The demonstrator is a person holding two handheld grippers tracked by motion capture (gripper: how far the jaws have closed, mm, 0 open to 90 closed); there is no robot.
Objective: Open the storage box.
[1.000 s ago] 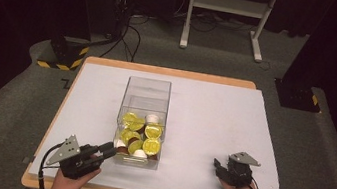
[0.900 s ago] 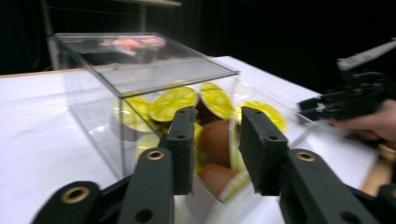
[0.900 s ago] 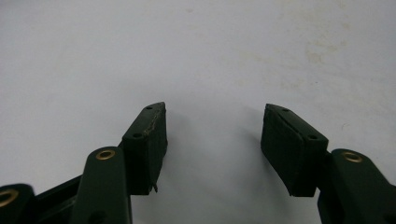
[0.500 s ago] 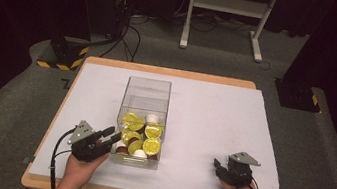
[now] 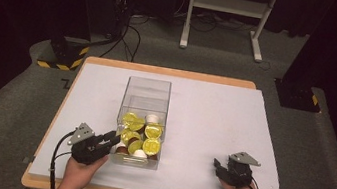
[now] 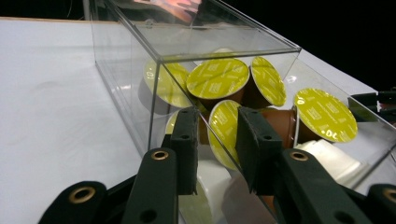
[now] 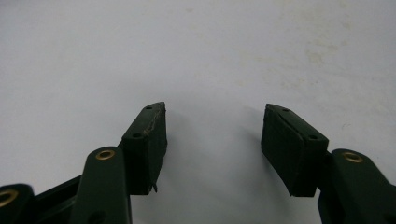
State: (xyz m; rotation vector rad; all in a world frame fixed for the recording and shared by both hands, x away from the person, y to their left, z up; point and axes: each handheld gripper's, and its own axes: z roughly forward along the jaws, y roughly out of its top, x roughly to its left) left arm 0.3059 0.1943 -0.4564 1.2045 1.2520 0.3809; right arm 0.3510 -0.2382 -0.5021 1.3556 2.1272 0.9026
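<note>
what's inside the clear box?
The clear box holds coffee capsules piled at its near end: mostly yellow-lidded, a few white. Its far half looks empty. Capsules underneath the pile are covered, so I can't count them.

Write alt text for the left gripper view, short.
The left gripper straddles the near corner wall of a clear plastic box, one black jaw outside and one inside, with a gap on both sides. Coffee capsules with yellow-green foil lids lie piled inside, on a white table.

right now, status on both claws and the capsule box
Left claw straddling near wall of clear box, jaws just closing. Right claw open, empty. Capsules inside.
</note>
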